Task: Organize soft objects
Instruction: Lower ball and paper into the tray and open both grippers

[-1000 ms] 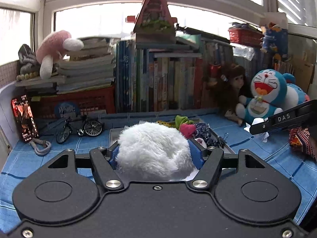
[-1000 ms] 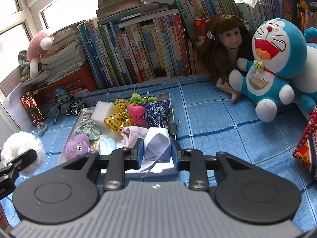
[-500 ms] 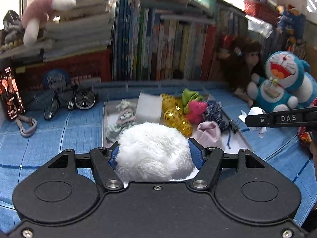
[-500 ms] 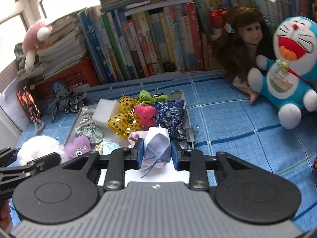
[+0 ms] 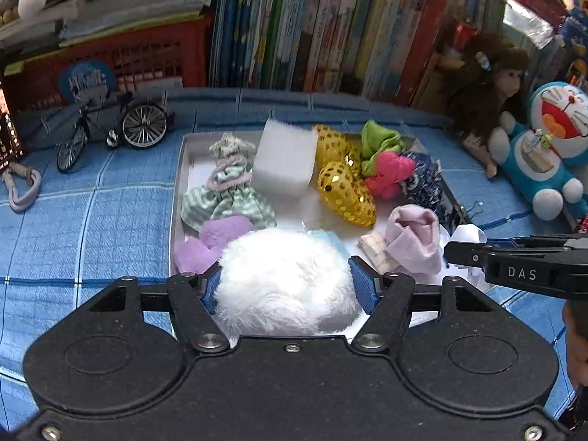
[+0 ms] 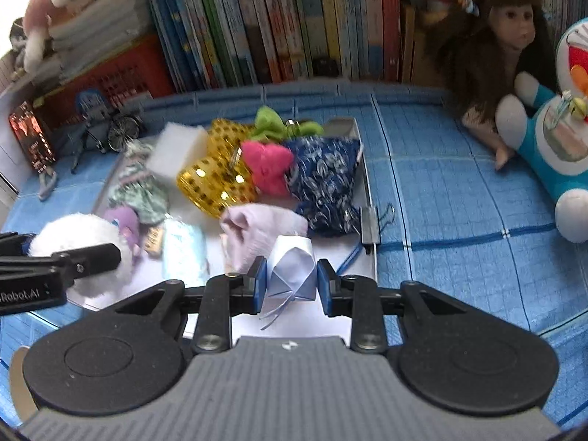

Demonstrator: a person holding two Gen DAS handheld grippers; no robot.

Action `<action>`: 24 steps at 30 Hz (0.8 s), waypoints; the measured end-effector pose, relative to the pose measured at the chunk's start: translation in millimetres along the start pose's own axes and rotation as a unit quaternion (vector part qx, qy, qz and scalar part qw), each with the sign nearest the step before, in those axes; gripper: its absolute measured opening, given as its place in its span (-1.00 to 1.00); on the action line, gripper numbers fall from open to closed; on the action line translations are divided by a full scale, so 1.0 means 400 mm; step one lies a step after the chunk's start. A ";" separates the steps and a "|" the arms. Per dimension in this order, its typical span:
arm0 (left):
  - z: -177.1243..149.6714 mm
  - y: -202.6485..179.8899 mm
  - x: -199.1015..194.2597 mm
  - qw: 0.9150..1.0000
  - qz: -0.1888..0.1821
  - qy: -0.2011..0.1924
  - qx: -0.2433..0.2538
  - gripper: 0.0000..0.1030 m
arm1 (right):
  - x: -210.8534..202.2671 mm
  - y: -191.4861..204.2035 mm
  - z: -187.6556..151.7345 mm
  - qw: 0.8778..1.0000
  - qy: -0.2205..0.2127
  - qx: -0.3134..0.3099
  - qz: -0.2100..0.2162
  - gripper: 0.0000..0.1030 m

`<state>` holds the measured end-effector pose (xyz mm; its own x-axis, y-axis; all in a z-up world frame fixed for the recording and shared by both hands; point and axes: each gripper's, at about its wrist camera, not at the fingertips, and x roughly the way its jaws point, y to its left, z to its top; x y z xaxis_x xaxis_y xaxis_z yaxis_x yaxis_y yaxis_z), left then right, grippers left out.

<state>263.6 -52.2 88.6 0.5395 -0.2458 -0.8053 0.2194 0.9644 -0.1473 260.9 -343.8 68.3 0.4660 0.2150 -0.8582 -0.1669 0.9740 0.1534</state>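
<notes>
Left gripper (image 5: 286, 283) pinching white fluffy pompom (image 5: 283, 279), hanging over tray (image 5: 175, 198) near edge at 6 o'clock. Right gripper (image 6: 290, 279) squeezing pale-blue fabric bow (image 6: 292, 272), seemingly above tray's 5 o'clock corner. Beyond: pink sock (image 5: 415, 239), gold sequin pouch (image 5: 341, 191), white sponge (image 5: 284, 158). Books (image 5: 330, 29) lining 12 o'clock.

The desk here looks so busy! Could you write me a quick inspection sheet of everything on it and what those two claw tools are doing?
Surface: blue checked cloth.
Job's things: tray holding soft items; sponge block, gold sequin pouch, pink bow.
Clutter: toy bicycle, binder clip.
Grippers: left gripper shut on white pompom; right gripper shut on pale ribbon bow.
Cables: nothing seen.
Surroundings: books, doll, Doraemon plush.
</notes>
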 end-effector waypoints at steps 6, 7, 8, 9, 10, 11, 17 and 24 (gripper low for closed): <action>0.008 -0.003 0.045 1.000 0.003 0.028 -0.007 0.27 | 0.035 -0.010 -0.004 1.000 0.018 0.002 0.010 -0.29; 0.009 -0.002 0.053 0.999 0.004 0.032 -0.007 0.27 | 0.039 -0.009 -0.004 1.000 0.019 -0.001 0.011 -0.29; 0.010 -0.001 0.060 0.999 0.006 0.033 -0.009 0.27 | 0.042 -0.008 -0.004 1.000 0.020 -0.002 0.013 -0.29; 0.012 0.000 0.067 0.999 0.008 0.035 -0.011 0.27 | 0.044 -0.006 -0.004 1.000 0.021 -0.003 0.014 -0.28; 0.015 0.001 0.073 0.999 0.010 0.035 -0.012 0.28 | 0.046 -0.006 -0.003 1.000 0.021 -0.004 0.015 -0.28; 0.018 0.001 0.077 0.999 0.012 0.034 -0.011 0.28 | 0.048 -0.006 -0.001 1.000 0.021 -0.003 0.016 -0.28; 0.036 -0.001 0.094 0.999 0.021 0.029 -0.008 0.29 | 0.059 -0.010 0.005 1.000 0.021 0.002 0.020 -0.26; 0.025 -0.016 0.090 1.000 0.010 0.024 0.002 0.51 | 0.053 -0.015 -0.001 1.000 0.013 0.004 0.015 0.06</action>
<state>289.8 -68.1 66.3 0.5043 -0.2209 -0.8348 0.2126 0.9687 -0.1280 271.4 -345.1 49.0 0.4383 0.2418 -0.8657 -0.1727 0.9679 0.1829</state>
